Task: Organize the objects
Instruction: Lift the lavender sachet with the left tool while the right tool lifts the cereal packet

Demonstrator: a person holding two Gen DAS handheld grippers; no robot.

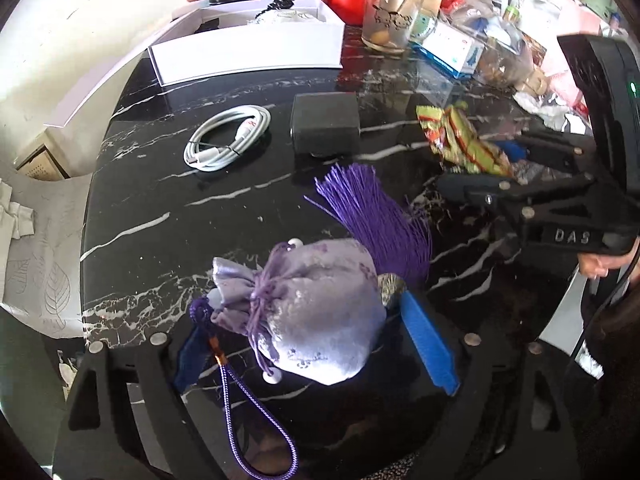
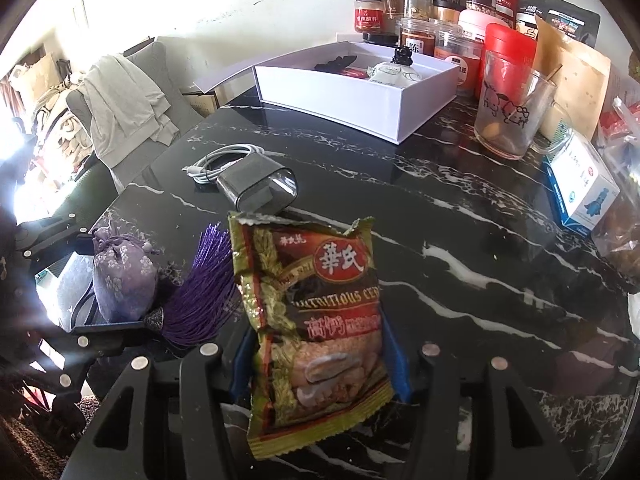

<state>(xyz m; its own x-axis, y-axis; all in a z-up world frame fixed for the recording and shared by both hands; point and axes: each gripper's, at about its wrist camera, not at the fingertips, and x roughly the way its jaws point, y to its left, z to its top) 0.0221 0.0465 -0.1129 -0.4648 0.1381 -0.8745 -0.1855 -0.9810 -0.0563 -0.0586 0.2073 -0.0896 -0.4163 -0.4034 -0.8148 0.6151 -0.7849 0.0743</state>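
Our left fingers (image 1: 430,340) press in on either side of the purple sachet (image 1: 316,312), so the left gripper (image 1: 312,344) is clamped on that little drawstring pouch, just above the black marble table (image 1: 160,184). Its purple tassel (image 1: 376,216) fans out ahead of the pouch and its braided cord (image 1: 256,420) loops down toward us. Our right fingers (image 2: 394,364) are closed on the lower part of the cereal packet (image 2: 312,320), which the right gripper (image 2: 320,368) holds upright above the tabletop, its torn top edge pointing away from us. Beyond both held things, the dark grey case (image 1: 325,124) lies on the table with the coiled white cable (image 1: 226,136) just beside it on the left. Farther back stands the open white box (image 1: 256,46), already holding a few small items, near the table's far edge. To its right we see a drinking glass (image 1: 390,18), with jars (image 2: 416,12) and packets crowded behind.
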